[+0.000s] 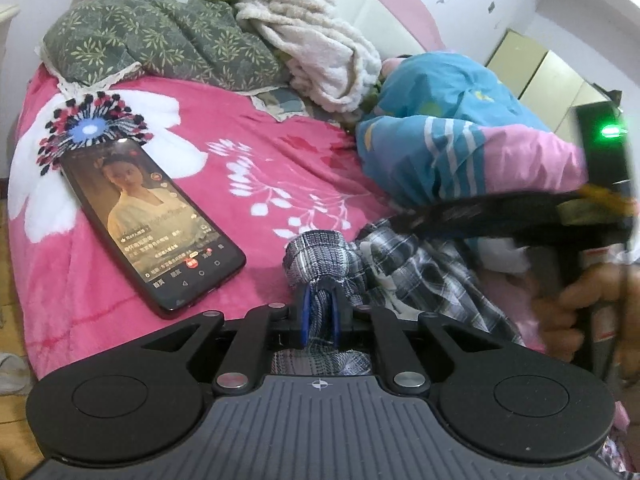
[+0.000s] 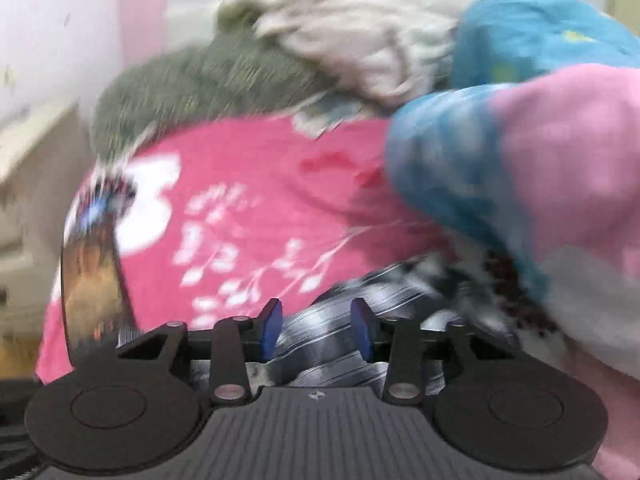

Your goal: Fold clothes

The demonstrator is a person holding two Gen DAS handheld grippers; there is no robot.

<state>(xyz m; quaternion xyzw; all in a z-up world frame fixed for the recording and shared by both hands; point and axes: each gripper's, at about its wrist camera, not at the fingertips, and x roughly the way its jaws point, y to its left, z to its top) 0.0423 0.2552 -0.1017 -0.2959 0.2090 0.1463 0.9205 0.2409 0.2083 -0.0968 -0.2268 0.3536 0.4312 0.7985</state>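
A black, white and grey plaid garment [image 1: 420,272] lies crumpled on the pink flowered bedspread [image 1: 240,128]. My left gripper [image 1: 319,312] is shut on a bunched grey-checked part of it, which bulges above the blue pads. In the left wrist view the other gripper's black body [image 1: 588,224] is held by a hand at the far right, blurred. In the right wrist view, which is motion-blurred, my right gripper [image 2: 317,330] stands open just over the plaid garment [image 2: 340,340], its blue pads [image 2: 272,330] apart with cloth showing between them.
A lit phone [image 1: 152,224] lies on the bedspread at the left. A green leafy pillow [image 1: 152,48], a white fleecy blanket [image 1: 312,40] and a blue and pink quilt [image 1: 460,136] pile up at the back and right. The bed's left edge drops to the floor.
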